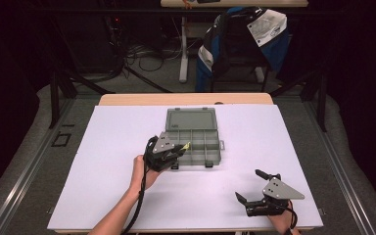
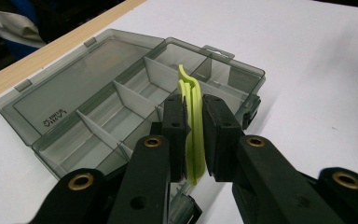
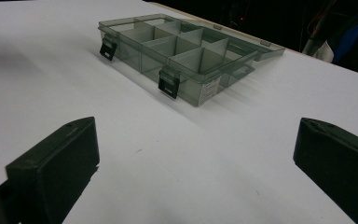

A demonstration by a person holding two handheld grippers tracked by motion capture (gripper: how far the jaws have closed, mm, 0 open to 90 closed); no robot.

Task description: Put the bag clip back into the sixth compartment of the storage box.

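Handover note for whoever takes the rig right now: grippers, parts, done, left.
Left gripper: shut on a thin yellow-green strip, held upright over the near left corner of the organizer box.
Right gripper: open, nothing between the jaws, resting low over the white table at the near right, apart from the box.
Box: smoke-grey, lid folded back flat, dividers in place. The compartments that can be seen look empty.
Done: lid open, strip picked up.
Left: probably lower the strip into a compartment and release; closing the lid may follow.
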